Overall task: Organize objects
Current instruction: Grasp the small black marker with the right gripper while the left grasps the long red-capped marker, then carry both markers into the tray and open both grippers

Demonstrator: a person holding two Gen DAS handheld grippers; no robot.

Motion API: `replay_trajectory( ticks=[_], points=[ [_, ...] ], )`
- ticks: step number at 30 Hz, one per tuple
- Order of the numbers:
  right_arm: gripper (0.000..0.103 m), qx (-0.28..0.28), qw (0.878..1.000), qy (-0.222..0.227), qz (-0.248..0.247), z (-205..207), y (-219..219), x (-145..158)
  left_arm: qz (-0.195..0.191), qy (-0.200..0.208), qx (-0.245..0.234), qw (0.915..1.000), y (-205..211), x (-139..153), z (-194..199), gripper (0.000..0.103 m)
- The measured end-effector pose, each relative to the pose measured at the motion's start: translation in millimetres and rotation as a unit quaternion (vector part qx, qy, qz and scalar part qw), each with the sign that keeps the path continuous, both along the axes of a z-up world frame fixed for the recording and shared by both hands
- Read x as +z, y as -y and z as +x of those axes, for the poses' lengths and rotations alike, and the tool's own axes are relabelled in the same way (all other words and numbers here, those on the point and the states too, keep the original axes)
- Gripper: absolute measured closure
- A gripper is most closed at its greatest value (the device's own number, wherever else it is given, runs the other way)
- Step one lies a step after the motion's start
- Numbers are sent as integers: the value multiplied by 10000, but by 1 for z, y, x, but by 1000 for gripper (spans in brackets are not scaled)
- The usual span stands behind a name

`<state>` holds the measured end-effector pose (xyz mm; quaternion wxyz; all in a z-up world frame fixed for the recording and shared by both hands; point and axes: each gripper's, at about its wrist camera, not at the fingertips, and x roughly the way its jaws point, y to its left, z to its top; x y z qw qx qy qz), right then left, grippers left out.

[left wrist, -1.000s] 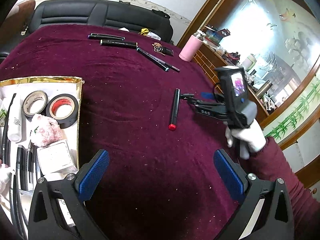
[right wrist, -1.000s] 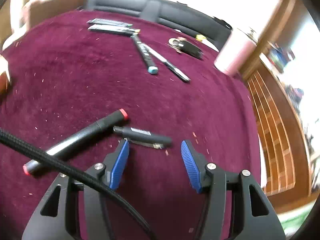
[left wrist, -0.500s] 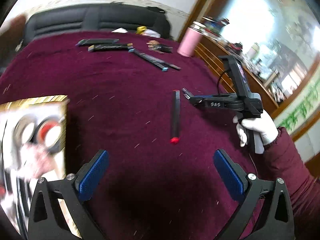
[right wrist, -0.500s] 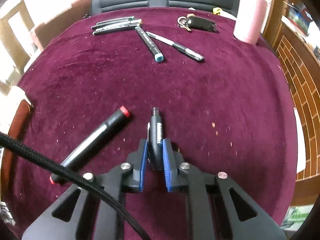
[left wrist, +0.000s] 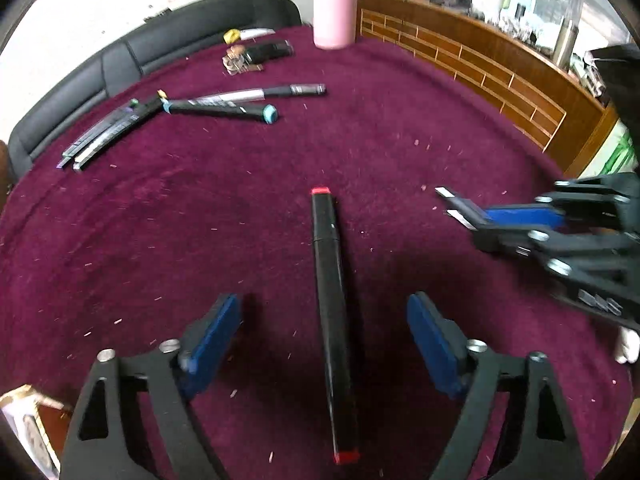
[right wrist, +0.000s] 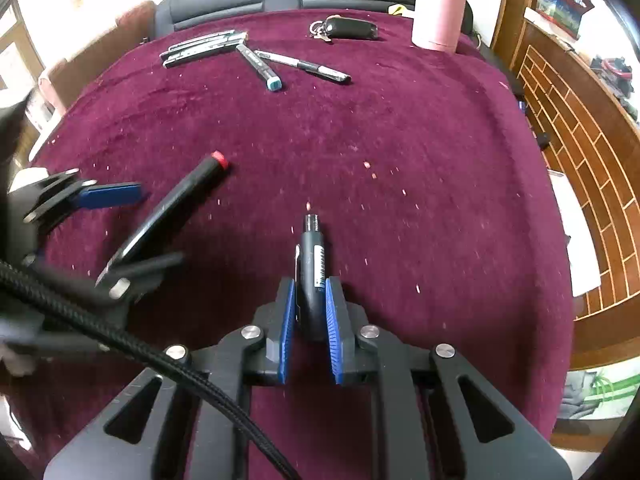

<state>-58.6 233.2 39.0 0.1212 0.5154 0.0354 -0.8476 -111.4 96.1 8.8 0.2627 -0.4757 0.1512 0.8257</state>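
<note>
A: Right gripper [right wrist: 308, 312] first: jaws pinching a short dark pen [right wrist: 312, 264] near its back end, the tip sticking out forward over the maroon tabletop [right wrist: 400, 120].

B: And the left gripper [left wrist: 324, 336]?

A: Jaws spread but just been closing in, with the black marker [left wrist: 330, 280] lying lengthwise between them. The pads aren't on it yet; there's cloth showing on both sides of the marker.

B: So the marker is still flat on the tabletop, red cap pointing away from the left gripper.

A: Right, and the right gripper sits just beside that marker, off to its right in the left wrist view.

B: Further out from the marker?

A: Well beyond its red cap: a teal-tipped marker [left wrist: 224, 110] and a silver pen [left wrist: 264, 94] touching at one end, flat dark sticks [left wrist: 104, 136] to their left, keys [left wrist: 256, 54] and a pink bottle [left wrist: 334, 4] behind.

B: What could spoil this?

A: The marker is round and runs along the jaws rather than across, so I'd judge an off-centre squeeze could roll it or swing it out. The two grippers are also close; a hurried lift could knock them together and jar the pinched pen loose.
</note>
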Motion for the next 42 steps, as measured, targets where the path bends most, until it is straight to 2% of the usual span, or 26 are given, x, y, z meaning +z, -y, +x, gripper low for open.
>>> replay_trajectory(
  ticks=[2,4,5,6,8,10,17,24,27,29,30,31,32,38,40,42],
  points=[
    [90,4,9999,-74,148,6,3,0,105,-61,2,9999,-2,1,1,37],
    [90,18,9995,-166,266,12,8,1,69,-170,33,9998,0,2,6,49],
    [90,22,9995,-199,262,15,10,1,92,-228,5,9997,4,4,9,76],
    [90,16,9994,-223,250,18,13,1,158,-155,-2,9998,8,5,9,92],
    [90,27,9995,-238,200,22,16,1,283,-39,121,9995,19,9,10,92],
    [90,20,9995,-264,154,27,21,2,281,-105,208,9993,28,11,15,92],
    [90,16,9992,-388,-112,51,30,21,741,-183,511,9958,67,32,35,92],
    [91,202,9983,-462,-291,70,55,39,1259,-312,834,9880,123,61,69,92],
    [90,33,9974,-642,-312,73,56,45,1498,-272,950,9838,150,67,83,92],
    [82,-195,9961,-623,-589,62,40,44,1653,-250,1012,9807,167,71,94,92],
    [65,-435,9958,-544,-592,55,30,41,1681,-265,1024,9801,171,72,97,92],
    [56,-730,9950,-464,-500,48,21,36,1727,-277,1026,9792,175,74,101,92],
    [56,-908,9944,-373,-387,41,14,29,1807,-288,1013,9779,180,76,106,92],
    [58,-901,9959,-81,-11,11,22,-9,2072,-209,988,9731,188,77,119,92],
    [80,-1001,9944,-259,210,9,25,-9,2132,-182,1001,9717,188,77,121,92],
    [90,-1000,9945,-232,186,9,24,-8,2182,-184,1000,9706,191,78,124,92]
  ],
)
